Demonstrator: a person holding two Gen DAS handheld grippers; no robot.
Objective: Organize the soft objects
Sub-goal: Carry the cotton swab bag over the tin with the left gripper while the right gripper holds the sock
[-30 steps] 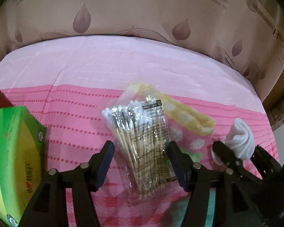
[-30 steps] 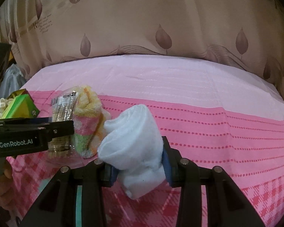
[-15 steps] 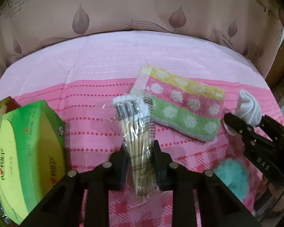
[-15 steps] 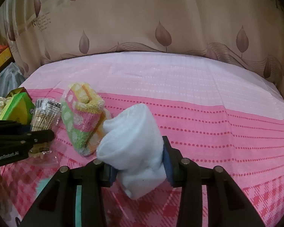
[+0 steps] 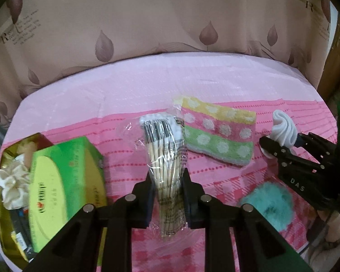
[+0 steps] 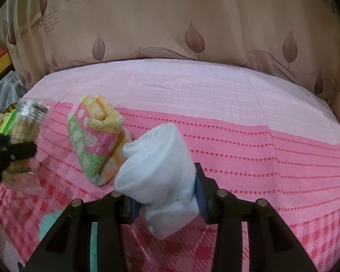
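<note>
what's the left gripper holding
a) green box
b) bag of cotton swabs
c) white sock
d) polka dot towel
b: the left gripper is shut on the bag of cotton swabs; the right gripper holds the white sock.

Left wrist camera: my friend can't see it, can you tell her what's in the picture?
The left gripper squeezes a clear bag of cotton swabs over a pink cloth. A spotted towel lies to its right, a green box to its left.
</note>
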